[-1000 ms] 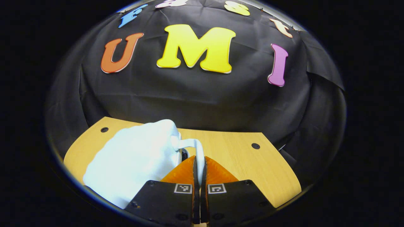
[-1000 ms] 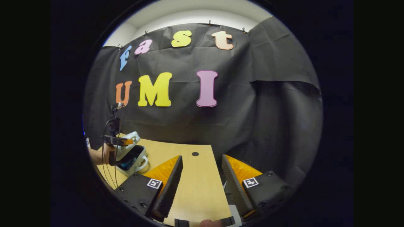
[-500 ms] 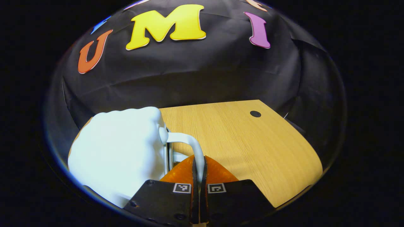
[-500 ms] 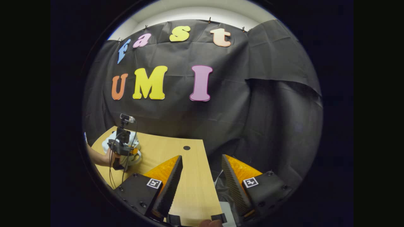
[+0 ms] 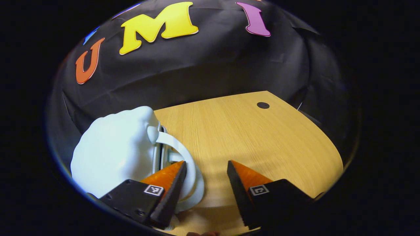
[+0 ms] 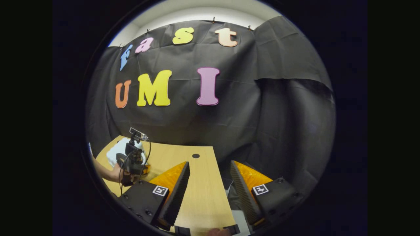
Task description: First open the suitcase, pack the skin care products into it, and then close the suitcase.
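White hard-shell suitcase (image 5: 115, 154) lies shut at the left near corner of the wooden table (image 5: 262, 144), its looped handle (image 5: 183, 164) just beside the left gripper (image 5: 205, 167), whose jaws stand apart, empty. Closing looks done; best to back straight off without snagging the loop. Shell smooth, rounded, glossy moulded plastic; right gripper (image 6: 210, 170) also spread wide, holding nothing, well apart over the bare woodgrain.

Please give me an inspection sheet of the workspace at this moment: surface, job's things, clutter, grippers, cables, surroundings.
Surface: wooden table, with a round hole.
Job's things: white suitcase lies closed; its handle is free.
Clutter: nothing seen.
Grippers: left gripper open, one finger beside the handle; right gripper open, holding nothing, over the table edge.
Cables: black cables hang from the left gripper.
Surroundings: black cloth wall.
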Motion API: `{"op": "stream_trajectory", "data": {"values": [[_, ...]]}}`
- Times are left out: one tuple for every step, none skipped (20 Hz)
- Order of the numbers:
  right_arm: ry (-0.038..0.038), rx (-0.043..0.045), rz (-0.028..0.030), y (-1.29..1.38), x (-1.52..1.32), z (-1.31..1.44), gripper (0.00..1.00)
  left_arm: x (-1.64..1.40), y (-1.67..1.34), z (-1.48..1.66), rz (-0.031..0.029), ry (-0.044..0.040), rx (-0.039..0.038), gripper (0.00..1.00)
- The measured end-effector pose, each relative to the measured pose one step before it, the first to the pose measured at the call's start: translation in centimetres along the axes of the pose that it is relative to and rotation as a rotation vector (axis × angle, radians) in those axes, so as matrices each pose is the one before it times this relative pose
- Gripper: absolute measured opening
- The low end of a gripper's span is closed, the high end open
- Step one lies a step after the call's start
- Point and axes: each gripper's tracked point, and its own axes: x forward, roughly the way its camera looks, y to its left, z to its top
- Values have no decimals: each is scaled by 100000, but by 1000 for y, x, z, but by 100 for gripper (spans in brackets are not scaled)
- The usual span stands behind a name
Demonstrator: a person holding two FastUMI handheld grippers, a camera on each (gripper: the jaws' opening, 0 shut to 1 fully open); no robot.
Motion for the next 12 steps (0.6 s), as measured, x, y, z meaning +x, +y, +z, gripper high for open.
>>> {"op": "stream_trajectory", "data": {"values": [[-322,137,858,216,317,44,75,-512,-95,84,977,-406,717,89],[-321,432,588,138,281,156,75,-593,79,-79,1655,-211,-23,98],[-352,1387,1361,332,543,196,75,-975,-67,273,713,-1112,-1300,99],[-643,899,1047,352,485,154,75,-1292,50,881,693,-3727,-2776,98],[-1262,600,1035,365,477,306,75,-1425,209,1237,972,-4001,-2640,97],[-1294,232,1242,531,503,357,75,-1839,396,1798,1529,-4771,-1831,96],[-1386,255,1701,703,500,323,75,-1844,592,2118,1817,-5396,-2032,96],[-1374,585,2065,948,406,523,75,-1876,712,2638,1957,-6106,-2525,96],[-1837,484,2384,1098,396,658,75,-1790,764,2831,2130,-6874,-3080,96],[-2028,311,2418,1151,450,753,75,-1543,404,2921,526,-5540,-3123,97],[-2403,153,2476,1341,430,870,75,-1428,273,2264,612,-4458,-2770,97],[-2358,-39,2269,1332,388,990,75,-1192,99,2142,-43,-3778,-1858,97]]}}
